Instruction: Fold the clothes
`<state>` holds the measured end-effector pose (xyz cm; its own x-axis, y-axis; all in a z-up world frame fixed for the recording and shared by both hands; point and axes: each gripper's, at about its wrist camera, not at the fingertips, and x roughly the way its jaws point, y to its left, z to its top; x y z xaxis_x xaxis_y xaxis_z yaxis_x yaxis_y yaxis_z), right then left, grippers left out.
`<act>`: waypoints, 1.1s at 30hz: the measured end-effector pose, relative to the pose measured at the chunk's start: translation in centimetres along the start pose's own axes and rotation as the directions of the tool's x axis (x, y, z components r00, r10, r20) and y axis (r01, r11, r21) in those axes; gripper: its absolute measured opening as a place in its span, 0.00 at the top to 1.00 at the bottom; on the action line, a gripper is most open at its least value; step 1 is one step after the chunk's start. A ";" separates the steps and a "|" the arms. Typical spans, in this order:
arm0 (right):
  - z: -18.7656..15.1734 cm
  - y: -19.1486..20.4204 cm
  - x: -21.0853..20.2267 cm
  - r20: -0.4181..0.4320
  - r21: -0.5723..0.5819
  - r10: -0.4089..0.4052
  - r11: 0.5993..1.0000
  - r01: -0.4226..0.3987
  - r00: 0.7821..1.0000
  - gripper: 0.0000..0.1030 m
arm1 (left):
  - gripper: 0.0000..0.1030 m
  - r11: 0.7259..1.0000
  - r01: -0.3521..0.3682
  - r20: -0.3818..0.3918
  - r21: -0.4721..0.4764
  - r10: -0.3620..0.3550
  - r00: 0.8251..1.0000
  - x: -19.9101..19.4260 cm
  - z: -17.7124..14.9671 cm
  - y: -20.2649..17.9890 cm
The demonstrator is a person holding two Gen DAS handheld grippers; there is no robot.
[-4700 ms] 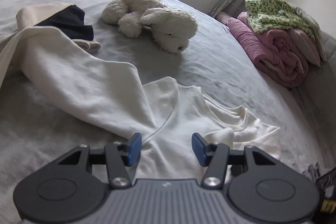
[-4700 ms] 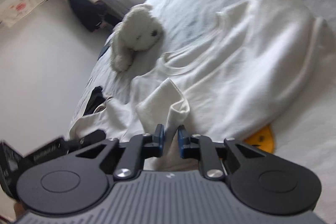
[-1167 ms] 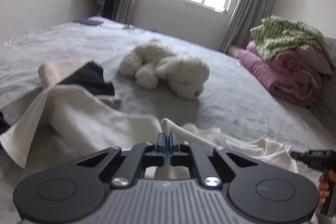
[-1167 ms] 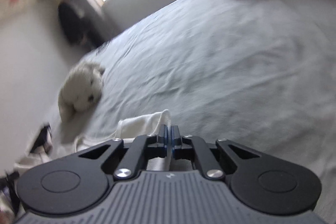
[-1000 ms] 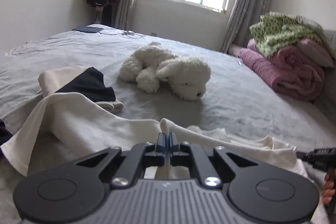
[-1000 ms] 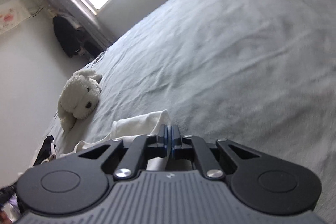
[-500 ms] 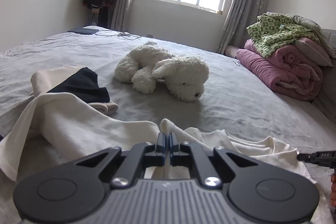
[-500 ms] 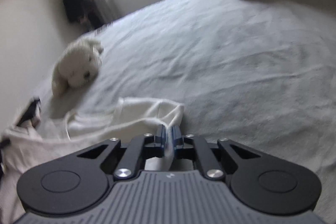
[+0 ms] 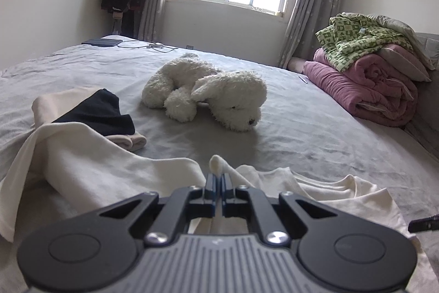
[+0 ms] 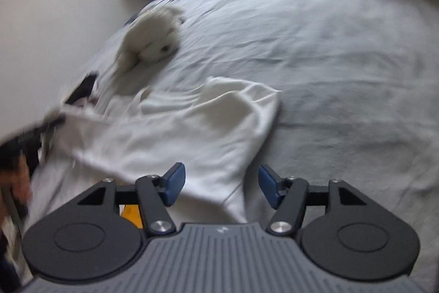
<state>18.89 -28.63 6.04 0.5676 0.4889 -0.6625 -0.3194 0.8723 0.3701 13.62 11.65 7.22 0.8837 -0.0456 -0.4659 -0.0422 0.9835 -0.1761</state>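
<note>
A cream-white shirt [image 9: 109,169] lies spread and rumpled on the grey bed [image 9: 301,128]. My left gripper [image 9: 218,180] is shut on a pinch of the white shirt, and a nub of cloth pokes up past the blue pads. In the blurred right wrist view the same shirt [image 10: 192,128] lies flat below my right gripper [image 10: 219,181]. Its jaws are opening and stand wide apart; the pads do not press on the cloth. A tip of the right gripper [image 9: 424,223] shows at the left wrist view's right edge.
A white plush dog [image 9: 208,95] lies mid-bed behind the shirt. A beige and black garment [image 9: 90,111] sits at the left. Pink quilts with a green patterned cloth [image 9: 370,78] are stacked at the right. A person's hand [image 10: 16,177] shows at the left edge.
The right gripper went from shut on the shirt's edge to wide apart, and that edge dropped onto the bed; the right view rolled and lifted. The left gripper stayed shut on its pinch.
</note>
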 end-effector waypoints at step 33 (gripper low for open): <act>2.7 -5.5 3.0 0.076 0.267 -0.072 0.962 0.049 0.995 0.96 | 0.97 0.996 0.079 -0.015 0.051 -0.079 0.997 0.7 -0.9 -1.5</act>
<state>24.38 -31.92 3.74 0.6449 0.4234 -0.6363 -0.0766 0.8641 0.4974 13.91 9.94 6.35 0.8770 -0.1256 -0.4639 0.0522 0.9844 -0.1679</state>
